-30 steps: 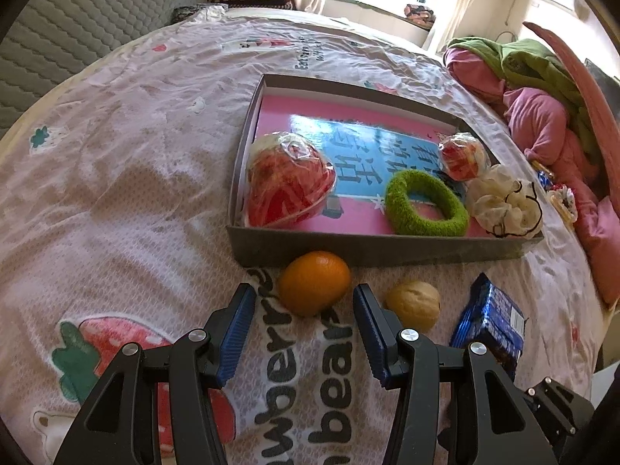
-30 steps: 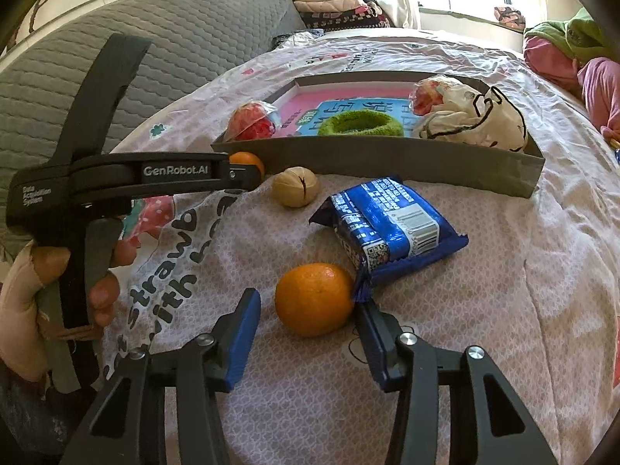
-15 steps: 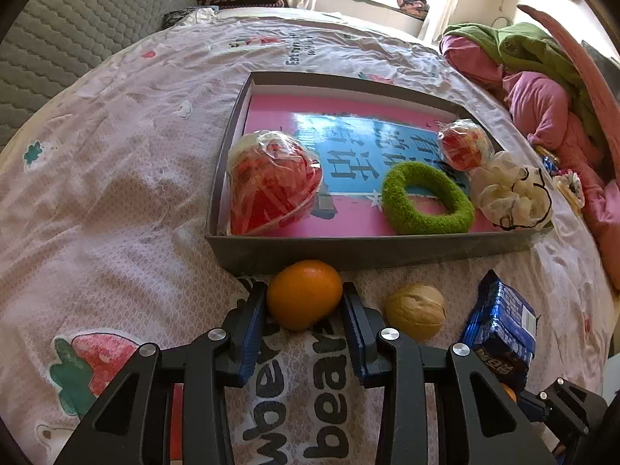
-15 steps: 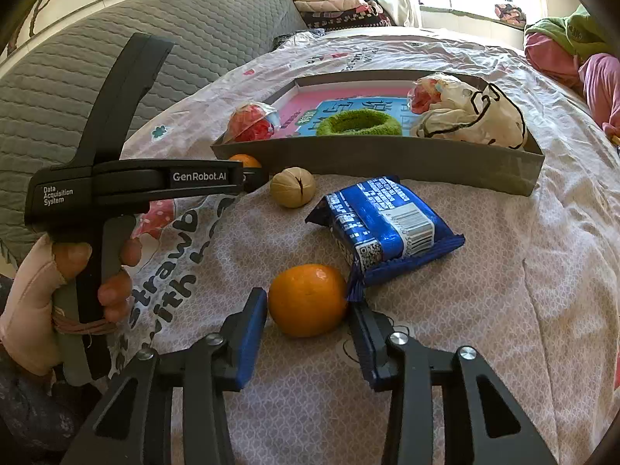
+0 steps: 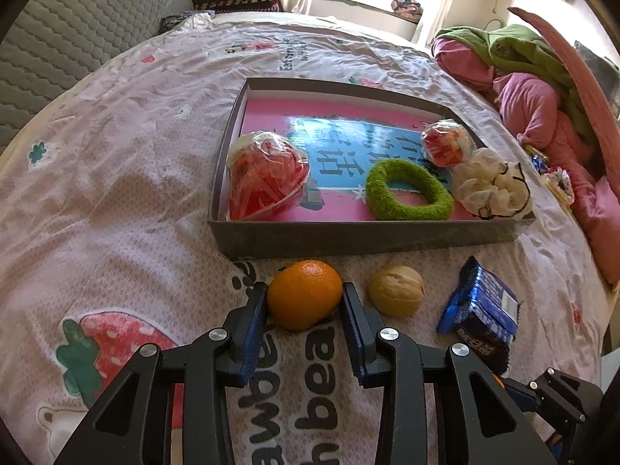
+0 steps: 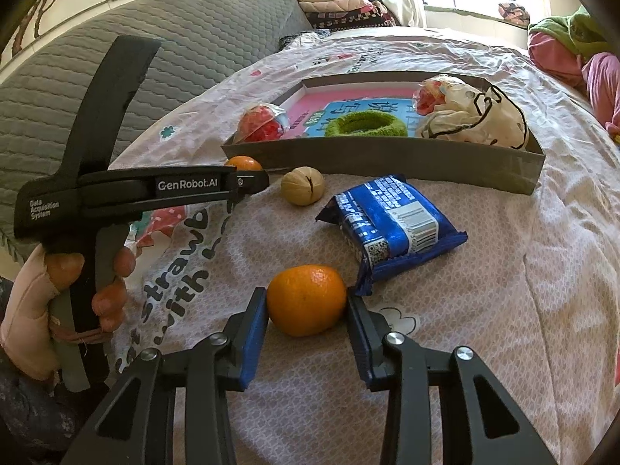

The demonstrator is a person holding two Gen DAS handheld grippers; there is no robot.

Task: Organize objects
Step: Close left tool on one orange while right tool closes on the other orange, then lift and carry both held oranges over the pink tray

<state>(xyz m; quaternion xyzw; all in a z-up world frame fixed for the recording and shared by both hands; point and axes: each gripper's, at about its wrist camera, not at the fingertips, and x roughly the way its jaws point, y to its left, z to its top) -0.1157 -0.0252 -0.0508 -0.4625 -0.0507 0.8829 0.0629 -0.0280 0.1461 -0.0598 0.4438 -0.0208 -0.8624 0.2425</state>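
Note:
Two oranges lie on the printed bedspread. My left gripper (image 5: 304, 310) is shut on the orange by the box (image 5: 304, 294), its blue pads pressed to both sides. That gripper (image 6: 259, 180) and its orange (image 6: 243, 162) also show from the side in the right wrist view. My right gripper (image 6: 306, 317) is shut on the orange by the blue packet (image 6: 306, 300), which rests on the bed. The grey shallow box (image 5: 348, 238) holds a wrapped red item (image 5: 267, 176), a green ring (image 5: 409, 193), a small wrapped red ball (image 5: 445, 143) and a cream pouch (image 5: 490, 188).
A walnut (image 5: 396, 295) and a blue snack packet (image 5: 480, 312) lie in front of the box, between the two oranges. A person's hand (image 6: 58, 271) grips the left tool's handle. Pink and green bedding (image 5: 542, 89) is piled at the right; a grey quilted headboard (image 6: 174, 38) is at the left.
Both pairs of jaws have closed in from either side onto their oranges. The left gripper has edged forward towards the box; the right one has stayed put.

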